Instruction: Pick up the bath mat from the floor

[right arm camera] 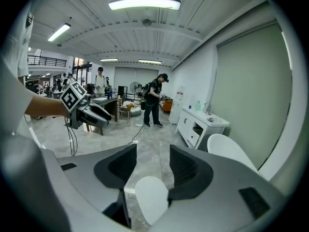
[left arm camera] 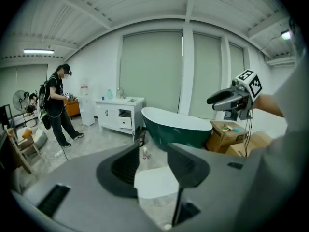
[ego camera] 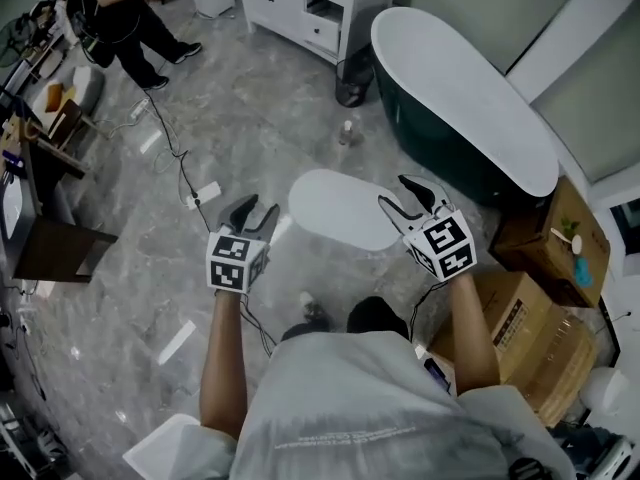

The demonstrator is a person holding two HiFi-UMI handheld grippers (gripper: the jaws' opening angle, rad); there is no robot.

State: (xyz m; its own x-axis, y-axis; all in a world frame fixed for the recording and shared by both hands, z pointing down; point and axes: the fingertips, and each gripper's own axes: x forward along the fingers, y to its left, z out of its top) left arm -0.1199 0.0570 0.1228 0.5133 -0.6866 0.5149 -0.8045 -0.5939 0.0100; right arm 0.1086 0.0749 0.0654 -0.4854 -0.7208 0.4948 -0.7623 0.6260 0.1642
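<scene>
The bath mat [ego camera: 345, 208] is a white oval lying flat on the grey marble floor beside the tub. In the head view my left gripper [ego camera: 250, 213] hovers above the floor just left of the mat, jaws apart and empty. My right gripper [ego camera: 410, 196] hangs over the mat's right end, also open with nothing in it. Through the left gripper [left arm camera: 153, 161] I see the mat [left arm camera: 155, 185] low between the jaws, well below them. The right gripper [right arm camera: 152, 163] frames the mat [right arm camera: 150, 197] the same way, apart from it.
A dark green bathtub [ego camera: 470, 108] stands right behind the mat. A small bottle [ego camera: 347, 131] and a black bin [ego camera: 350, 88] sit near its end. Cardboard boxes [ego camera: 520, 318] crowd the right. A white cabinet [ego camera: 310, 8], floor cables [ego camera: 180, 158] and a standing person [ego camera: 130, 18] are farther off.
</scene>
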